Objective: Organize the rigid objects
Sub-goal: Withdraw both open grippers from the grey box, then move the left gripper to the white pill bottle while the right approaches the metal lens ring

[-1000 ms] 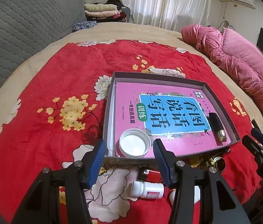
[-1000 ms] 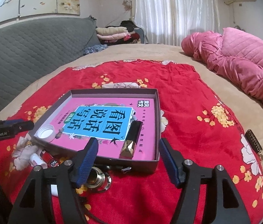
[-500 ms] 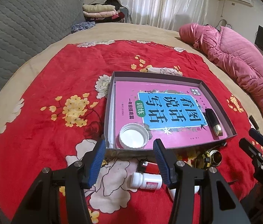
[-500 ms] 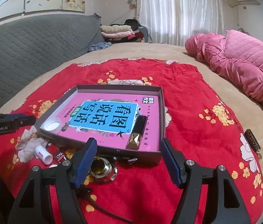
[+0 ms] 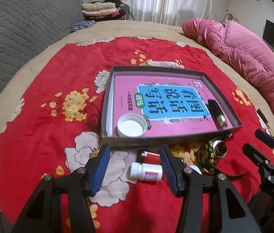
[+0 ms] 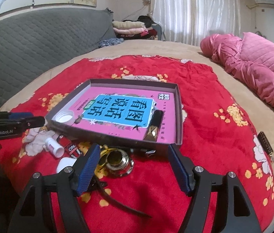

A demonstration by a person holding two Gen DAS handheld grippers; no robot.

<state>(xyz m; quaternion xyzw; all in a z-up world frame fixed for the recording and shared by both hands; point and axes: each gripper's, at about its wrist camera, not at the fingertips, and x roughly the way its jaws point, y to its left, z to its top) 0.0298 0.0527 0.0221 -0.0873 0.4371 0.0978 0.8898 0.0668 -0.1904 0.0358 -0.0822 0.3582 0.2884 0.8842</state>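
Both views had drawn back slightly from the tray (image 5: 232, 114), exposing more of the items on the blanket (image 5: 39, 116) in front of it. Right gripper (image 6: 134, 167) jaws had just been opening and stood wide, with nothing gripped; the metal fitting (image 6: 119, 162) lay on the blanket just beyond its left finger. Left gripper (image 5: 135, 167) jaws stood apart and empty, with the white pill bottle (image 5: 146, 172) lying on its side between the fingertips, apparently untouched. Inside the tray lay a pink book (image 5: 156, 101), a white cap (image 5: 131, 125) at its near left corner and a black-and-gold case (image 5: 217, 110) along its right side. A red lighter (image 6: 70, 145) lay beside the bottle.
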